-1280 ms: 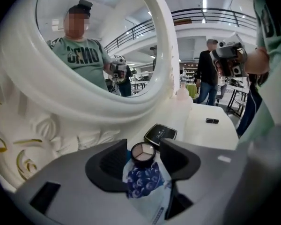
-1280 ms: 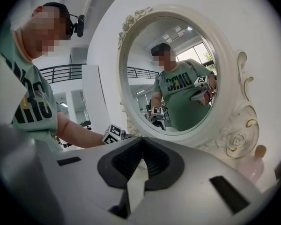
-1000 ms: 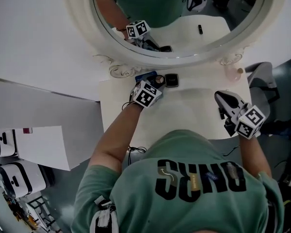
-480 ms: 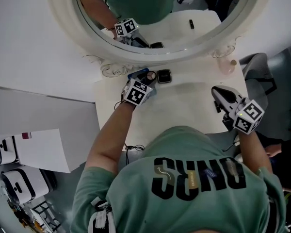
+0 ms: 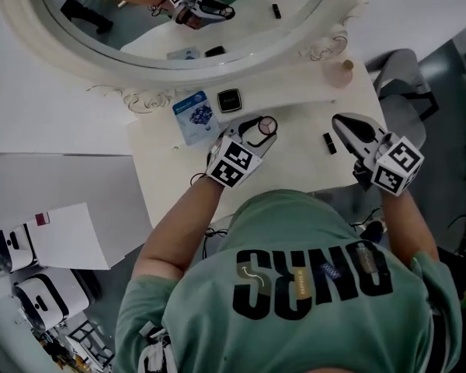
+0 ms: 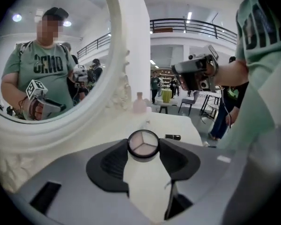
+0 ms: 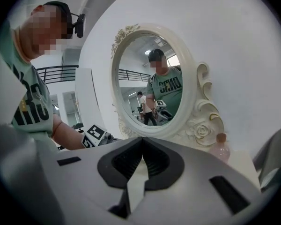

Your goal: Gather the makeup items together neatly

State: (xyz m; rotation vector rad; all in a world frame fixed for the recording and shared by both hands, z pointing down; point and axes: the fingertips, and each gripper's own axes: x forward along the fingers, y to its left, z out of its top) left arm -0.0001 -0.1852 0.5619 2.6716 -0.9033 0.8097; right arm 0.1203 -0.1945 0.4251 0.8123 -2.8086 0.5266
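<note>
Head view: a white table [image 5: 295,165] stands under an oval mirror [image 5: 140,18], with grey floor around it. The left gripper [image 5: 262,129] clamps a round compact [image 5: 266,124] over mid-table. A blue packet [image 5: 194,115] and a black case [image 5: 229,99] lie near the mirror. A black tube [image 5: 328,142] lies just beside the right gripper [image 5: 346,124].

Left gripper view: the compact is pinched between the jaws, with a bright hall and a balcony rail beyond.

Right gripper view: the jaws are closed together and empty, facing the mirror and a pink bottle [image 7: 220,148].

Counted: 1 blue packet [image 5: 194,115], 1 black square compact [image 5: 229,99], 1 round compact [image 5: 267,124], 1 small black tube [image 5: 328,142], 1 pink bottle [image 5: 342,71], 1 mirror [image 5: 217,70].
</note>
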